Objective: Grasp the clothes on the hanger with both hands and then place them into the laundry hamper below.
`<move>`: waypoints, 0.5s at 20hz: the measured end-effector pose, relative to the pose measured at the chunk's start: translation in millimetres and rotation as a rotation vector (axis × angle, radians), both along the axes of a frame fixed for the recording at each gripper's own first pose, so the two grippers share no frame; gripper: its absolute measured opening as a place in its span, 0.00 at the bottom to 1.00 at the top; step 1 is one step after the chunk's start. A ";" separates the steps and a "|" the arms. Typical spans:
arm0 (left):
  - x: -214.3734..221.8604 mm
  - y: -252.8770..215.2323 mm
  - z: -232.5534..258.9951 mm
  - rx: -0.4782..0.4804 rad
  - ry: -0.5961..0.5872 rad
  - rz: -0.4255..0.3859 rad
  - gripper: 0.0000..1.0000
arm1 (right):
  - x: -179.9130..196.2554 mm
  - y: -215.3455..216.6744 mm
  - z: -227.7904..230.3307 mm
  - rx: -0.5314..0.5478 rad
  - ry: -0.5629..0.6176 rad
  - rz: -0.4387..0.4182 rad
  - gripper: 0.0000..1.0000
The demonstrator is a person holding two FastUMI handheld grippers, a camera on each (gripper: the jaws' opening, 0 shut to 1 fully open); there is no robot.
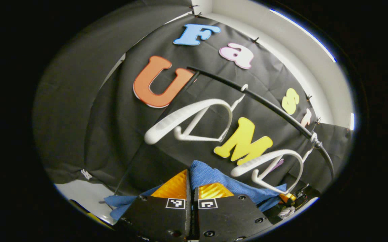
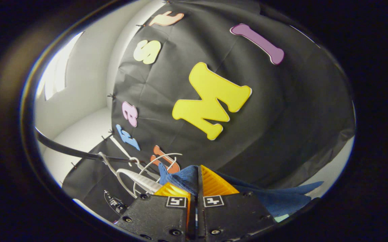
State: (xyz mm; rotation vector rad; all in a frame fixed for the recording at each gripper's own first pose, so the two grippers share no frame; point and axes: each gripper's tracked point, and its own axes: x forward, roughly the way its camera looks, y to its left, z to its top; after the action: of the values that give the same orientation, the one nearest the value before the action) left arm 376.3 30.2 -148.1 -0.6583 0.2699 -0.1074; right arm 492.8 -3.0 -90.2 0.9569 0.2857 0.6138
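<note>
A blue garment [image 1: 214, 179] bunches just past my left gripper [image 1: 191, 183], whose orange fingers [image 1: 173, 188] stand shut on a fold of it. In the right gripper view the same blue cloth [image 2: 184, 178] sits pinched between the orange fingers [image 2: 216, 185] of my right gripper [image 2: 198, 179], and it trails off to the right [image 2: 281, 198]. Two bare white hangers [image 1: 194, 121] [image 1: 274, 164] hang on a black rail [image 1: 268, 104], above and right of the left gripper. The other gripper [image 1: 288, 197] peeks out at the cloth's far end.
The black rail [image 2: 66, 149] with the white hangers [image 2: 137, 178] runs to the left of my right gripper. White booth walls [image 1: 301, 60] rise behind the black cloth backdrop [image 2: 281, 117]. A white surface [image 1: 83, 195] shows low on the left.
</note>
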 end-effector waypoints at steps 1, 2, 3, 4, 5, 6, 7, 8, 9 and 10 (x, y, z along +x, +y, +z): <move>-6.7 0.2 -9.6 0.000 0.022 0.003 0.00 | -1.5 1.4 -9.2 -0.016 0.016 -0.003 0.05; -11.2 -1.6 -17.7 0.000 0.040 0.002 0.00 | -4.7 1.9 -18.2 -0.030 0.029 -0.005 0.04; -16.0 -2.8 -25.0 0.009 0.059 0.002 0.00 | -8.0 2.0 -26.4 -0.039 0.043 -0.004 0.05; -20.5 -5.1 -34.0 0.020 0.073 0.003 0.00 | -11.8 3.7 -35.8 -0.047 0.058 -0.002 0.06; -22.6 -10.1 -42.9 0.029 0.089 0.003 0.00 | -14.7 3.9 -44.7 -0.056 0.076 -0.002 0.06; -26.2 -14.2 -49.2 0.036 0.105 -0.002 0.00 | -19.1 6.4 -52.7 -0.063 0.094 -0.002 0.06; -33.2 -18.3 -54.6 0.038 0.120 -0.015 0.00 | -23.8 7.1 -58.6 -0.069 0.107 -0.001 0.06; -41.5 -20.9 -58.7 0.043 0.129 -0.027 0.00 | -30.2 9.4 -62.4 -0.078 0.117 0.000 0.05; -48.9 -26.4 -61.9 0.051 0.136 -0.039 0.00 | -35.7 13.2 -65.1 -0.084 0.125 0.003 0.05; -52.3 -31.7 -64.6 0.056 0.139 -0.049 0.00 | -43.5 16.9 -66.5 -0.086 0.130 0.010 0.05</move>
State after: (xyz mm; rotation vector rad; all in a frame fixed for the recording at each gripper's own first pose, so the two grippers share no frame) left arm 324.0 -1.5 -212.7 -0.6041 0.4214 -0.1010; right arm 449.2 13.9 -156.7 0.9149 0.4298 0.5449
